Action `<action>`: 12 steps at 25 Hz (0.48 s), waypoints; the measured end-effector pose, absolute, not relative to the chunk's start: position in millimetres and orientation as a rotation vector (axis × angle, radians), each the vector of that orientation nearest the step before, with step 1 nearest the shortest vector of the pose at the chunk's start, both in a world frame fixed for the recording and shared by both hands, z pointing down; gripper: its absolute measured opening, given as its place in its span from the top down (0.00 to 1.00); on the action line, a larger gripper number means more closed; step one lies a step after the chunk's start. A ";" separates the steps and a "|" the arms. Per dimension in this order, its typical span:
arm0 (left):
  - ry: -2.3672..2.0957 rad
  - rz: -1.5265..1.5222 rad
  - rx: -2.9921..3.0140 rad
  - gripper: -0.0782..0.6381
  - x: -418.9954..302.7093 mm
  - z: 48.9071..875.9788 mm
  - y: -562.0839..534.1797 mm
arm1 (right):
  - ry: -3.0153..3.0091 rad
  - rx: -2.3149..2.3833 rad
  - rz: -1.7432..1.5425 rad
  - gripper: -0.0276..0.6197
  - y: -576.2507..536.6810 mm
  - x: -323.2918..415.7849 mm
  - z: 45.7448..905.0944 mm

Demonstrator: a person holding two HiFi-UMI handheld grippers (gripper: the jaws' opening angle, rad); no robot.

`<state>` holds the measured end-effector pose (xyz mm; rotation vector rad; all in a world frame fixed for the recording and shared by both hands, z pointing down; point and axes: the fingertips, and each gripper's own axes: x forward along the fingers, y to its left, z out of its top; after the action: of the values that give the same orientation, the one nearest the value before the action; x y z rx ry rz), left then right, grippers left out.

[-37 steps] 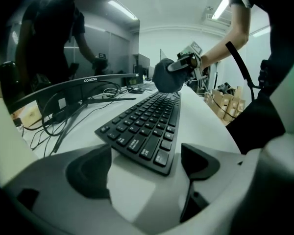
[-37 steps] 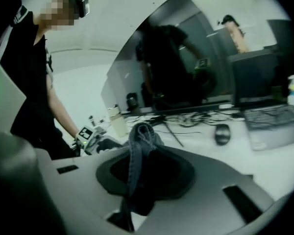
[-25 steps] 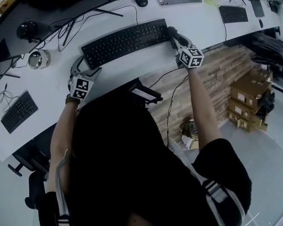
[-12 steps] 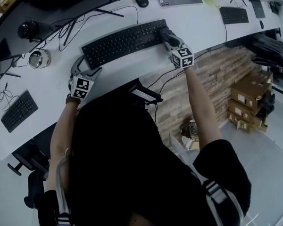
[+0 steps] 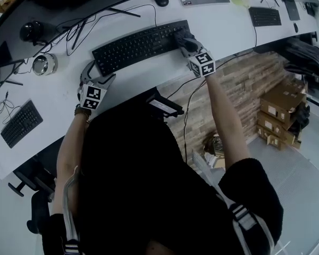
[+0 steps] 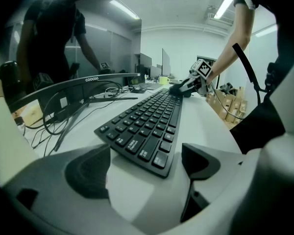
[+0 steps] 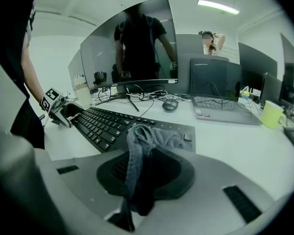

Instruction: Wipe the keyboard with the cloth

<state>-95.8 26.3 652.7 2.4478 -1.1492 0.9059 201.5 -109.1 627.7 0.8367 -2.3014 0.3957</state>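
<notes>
Grey cloth (image 7: 137, 148) is hanging pinched between the closed jaws of the right gripper (image 5: 186, 42), its free end lying on the right end of the black keyboard (image 5: 133, 48). From there the keyboard is stretching toward nine o'clock across the white desk (image 5: 53, 105). At about eight o'clock, the left gripper (image 6: 144, 168) is standing with jaws spread wide, the keyboard's near corner lying between them unpressed.
</notes>
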 end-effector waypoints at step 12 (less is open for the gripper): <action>-1.160 0.904 2.437 0.26 -96.1 653.8 25.0 | -2.335 0.731 0.378 0.87 -92.7 162.0 626.7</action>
<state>-96.1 25.0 653.8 2.4374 -1.1597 0.9037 162.0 -92.7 626.7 0.7314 -2.3351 0.3782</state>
